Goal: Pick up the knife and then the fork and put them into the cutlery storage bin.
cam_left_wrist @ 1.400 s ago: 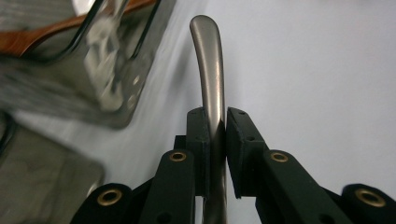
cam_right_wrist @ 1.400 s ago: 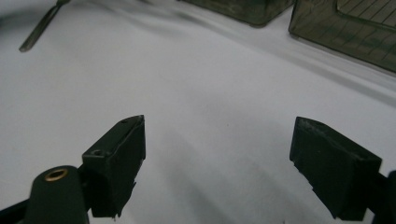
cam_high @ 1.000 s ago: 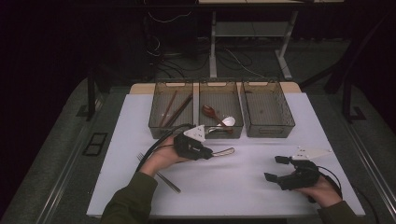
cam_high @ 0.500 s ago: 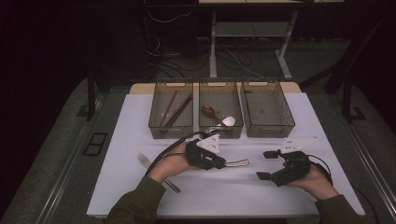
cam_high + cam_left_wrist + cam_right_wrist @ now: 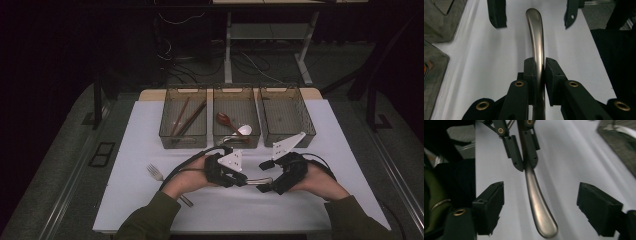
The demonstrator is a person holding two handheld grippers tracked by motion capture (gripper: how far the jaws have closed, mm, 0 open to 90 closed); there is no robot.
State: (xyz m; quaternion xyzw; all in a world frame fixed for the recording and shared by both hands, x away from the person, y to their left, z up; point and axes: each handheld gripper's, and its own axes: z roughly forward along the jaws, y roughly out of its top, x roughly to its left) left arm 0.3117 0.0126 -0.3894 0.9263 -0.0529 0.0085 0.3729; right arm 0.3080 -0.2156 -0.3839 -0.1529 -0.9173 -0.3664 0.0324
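Beyond both grippers, at the far edge of the white table [image 5: 150,125], stand three bins side by side: the left bin [image 5: 183,118] with chopsticks, the middle bin [image 5: 236,116] with a red spoon and a white one, and the right bin [image 5: 286,115], which looks bare. Well off to the left of the left gripper lies a fork [image 5: 156,173] on the table top.

Between the two tools is the piece in hand: a metal utensil [image 5: 537,32], seen here by its long rounded handle, so whether it ends in a bowl, tines or a blade cannot be told. The left gripper [image 5: 539,75] is clenched on its shaft, the pads pressed against both sides, and the handle juts out toward the other hand. The right gripper [image 5: 541,202] faces it with jaws spread wide, one on each side of the handle's rounded end and touching neither side.

By my reading this is a hand-over, at the point just before the second grasp. The next move seems to call for the right jaws to close squarely on the handle end, and only once that grip is firm should the left one let go; a smooth, curved handle could twist or slip if released early.
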